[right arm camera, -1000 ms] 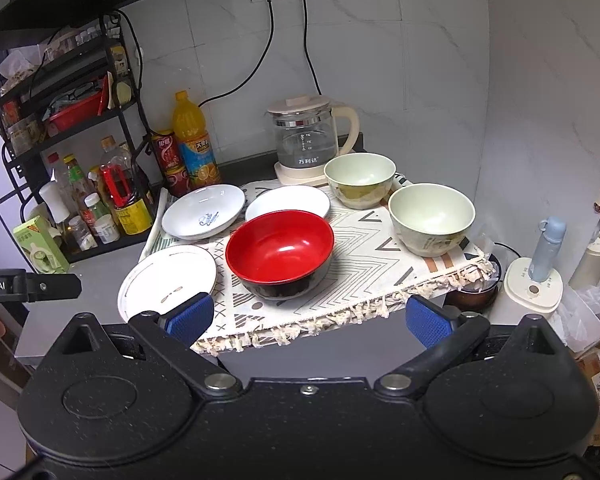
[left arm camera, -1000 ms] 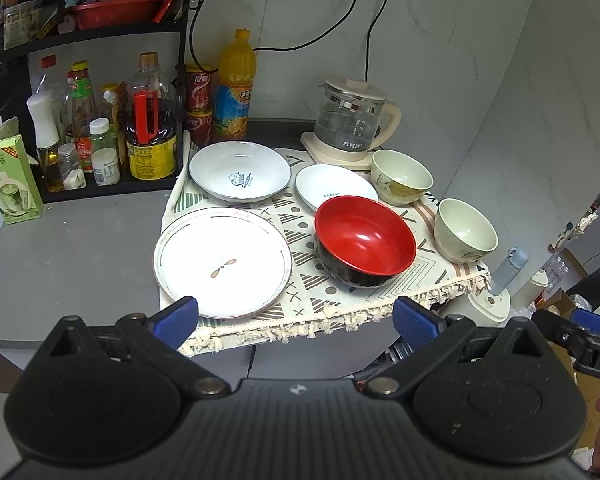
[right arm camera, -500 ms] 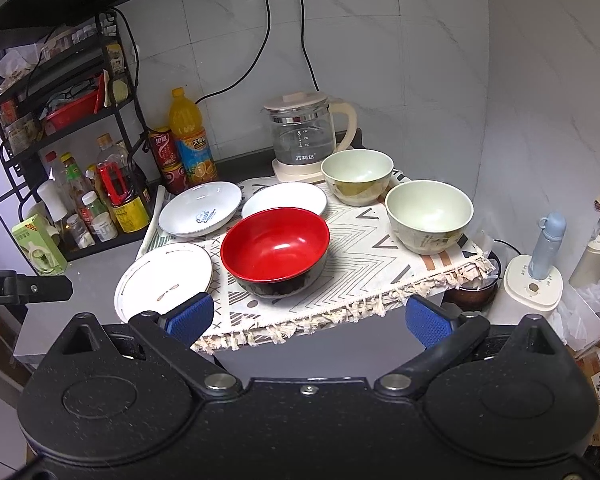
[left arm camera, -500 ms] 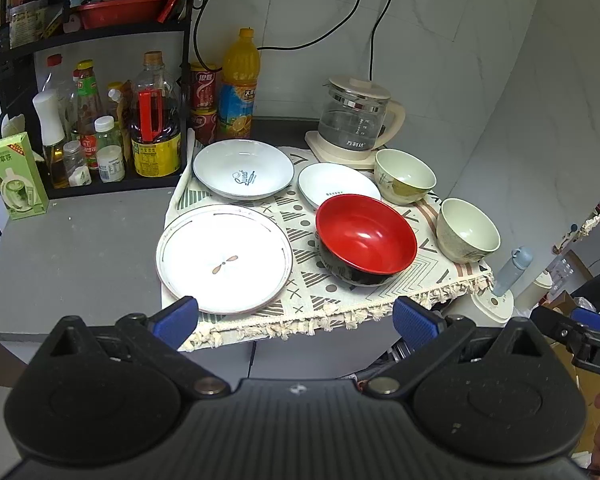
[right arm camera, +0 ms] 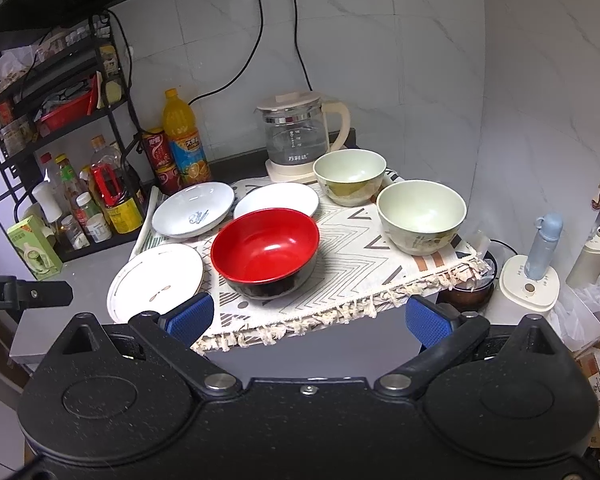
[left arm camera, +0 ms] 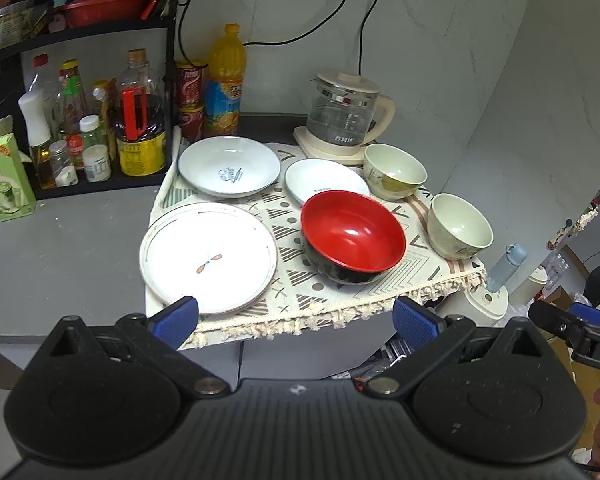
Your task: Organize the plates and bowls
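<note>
Grippers: left gripper point(left arm camera: 296, 318) and right gripper point(right arm camera: 306, 318) both spread apart, empty, short of the cloth's point(right arm camera: 356, 256) near edge | Dishes: 3 plates left, red bowl point(right arm camera: 265, 250) centre, 2 pale bowls right | Step: approach; take each rim squarely, lift level, nest like with like.

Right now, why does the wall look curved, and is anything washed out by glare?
Fisheye lenses bend straight edges in both views. In the left wrist view the large white plate is blown out by overhead light; in the right wrist view the red bowl only shows a soft sheen.
</note>
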Tool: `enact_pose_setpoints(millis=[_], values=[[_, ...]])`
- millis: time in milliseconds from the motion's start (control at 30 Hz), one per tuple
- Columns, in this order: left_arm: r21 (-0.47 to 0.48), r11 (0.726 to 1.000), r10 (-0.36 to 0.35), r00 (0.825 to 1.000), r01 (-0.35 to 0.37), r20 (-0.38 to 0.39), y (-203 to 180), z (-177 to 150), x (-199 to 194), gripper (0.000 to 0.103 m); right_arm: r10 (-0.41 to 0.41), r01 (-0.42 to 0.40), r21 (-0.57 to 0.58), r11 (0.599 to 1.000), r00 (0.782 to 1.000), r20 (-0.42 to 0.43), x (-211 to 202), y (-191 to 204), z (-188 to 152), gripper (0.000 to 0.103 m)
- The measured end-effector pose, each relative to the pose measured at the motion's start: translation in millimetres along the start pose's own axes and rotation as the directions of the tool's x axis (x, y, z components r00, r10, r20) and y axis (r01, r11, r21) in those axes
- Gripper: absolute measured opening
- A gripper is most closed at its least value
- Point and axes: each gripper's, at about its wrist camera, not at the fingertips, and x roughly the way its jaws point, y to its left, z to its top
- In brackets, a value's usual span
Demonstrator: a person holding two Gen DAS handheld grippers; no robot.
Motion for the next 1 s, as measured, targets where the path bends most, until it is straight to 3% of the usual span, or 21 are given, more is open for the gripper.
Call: enact_pose_setpoints(millis=[567, 867, 1000], values=[[0.020, 1.000, 0.006, 0.999, -0.005, -0.052, -8, 21, 35, 0.102, -0.008, 0.008, 0.019, 1.000, 0.999, -0.035, 26, -16, 6, 0.103], [0.045, 0.999, -0.015, 0.996, 0.019, -0.092, -20, 55, 94, 0.102, 0.003, 0.000, 0.048, 0.999, 0.998, -0.057, 64, -31, 24, 0.103], [0.091, 0.995, -0.035, 0.995, 0.043, -0.089, -31, 74, 126, 0.102, -0.028, 0.032, 0.065, 0.997, 0.998, -0.058, 88, -41, 39, 0.103]])
